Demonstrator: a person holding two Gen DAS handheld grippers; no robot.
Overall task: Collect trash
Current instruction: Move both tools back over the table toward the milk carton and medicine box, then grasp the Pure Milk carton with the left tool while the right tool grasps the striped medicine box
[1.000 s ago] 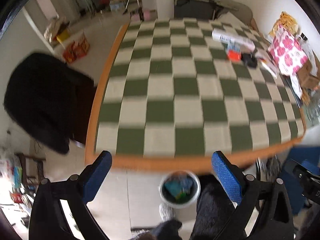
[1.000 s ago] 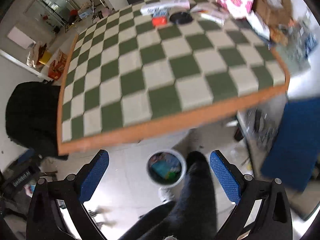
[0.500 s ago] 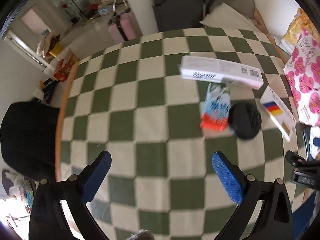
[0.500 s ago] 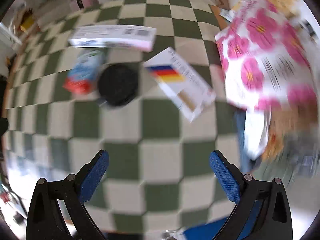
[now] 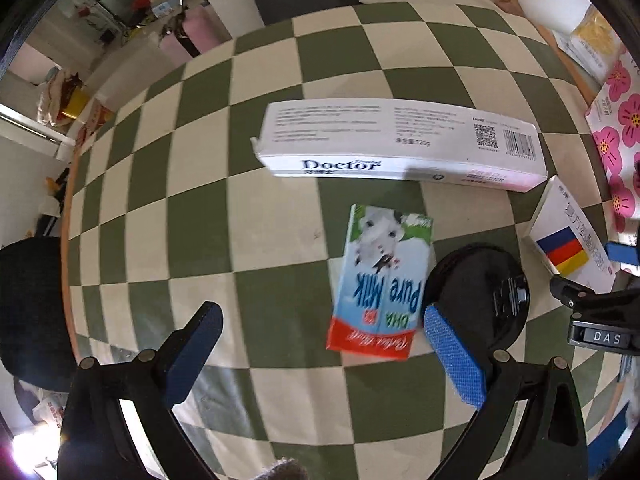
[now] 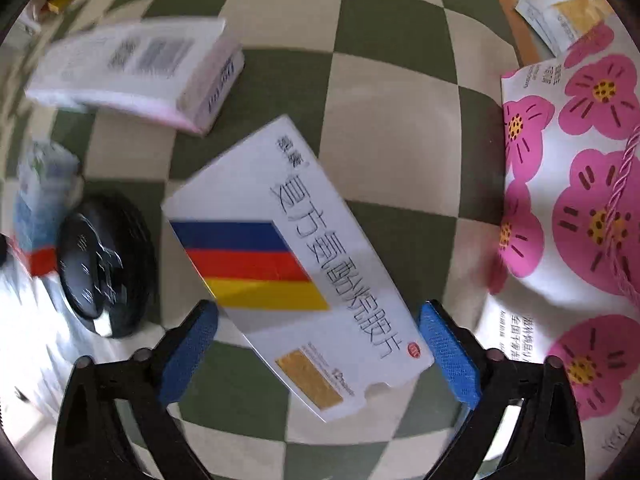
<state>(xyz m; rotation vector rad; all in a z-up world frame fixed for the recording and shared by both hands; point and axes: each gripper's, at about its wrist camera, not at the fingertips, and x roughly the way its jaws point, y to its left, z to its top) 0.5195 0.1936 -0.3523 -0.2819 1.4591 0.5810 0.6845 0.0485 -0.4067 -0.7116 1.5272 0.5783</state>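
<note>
A blue and red milk carton [image 5: 380, 284] lies flat on the green-and-white checked table [image 5: 256, 216], just ahead of my open left gripper [image 5: 320, 348], nearer its right finger. Behind it lies a long white toothpaste box [image 5: 400, 144]. A round black lid [image 5: 476, 292] sits right of the carton. A white medicine box [image 6: 296, 264] with blue, red and yellow stripes lies partly between the fingers of my open right gripper [image 6: 318, 344], untouched. In the right wrist view the toothpaste box [image 6: 132, 68], the lid [image 6: 104, 264] and the carton [image 6: 40, 200] appear at the left.
A white bag with pink flowers [image 6: 580, 200] lies right of the medicine box. A black chair [image 5: 32, 308] stands at the table's left edge. The right gripper's body [image 5: 600, 312] shows at the right of the left wrist view. Boxes clutter the far right corner [image 5: 592, 36].
Both grippers moved from beyond the table's edge, above the floor bin, forward over the table. They now hover low, left by the milk carton, right over the medicine box.
</note>
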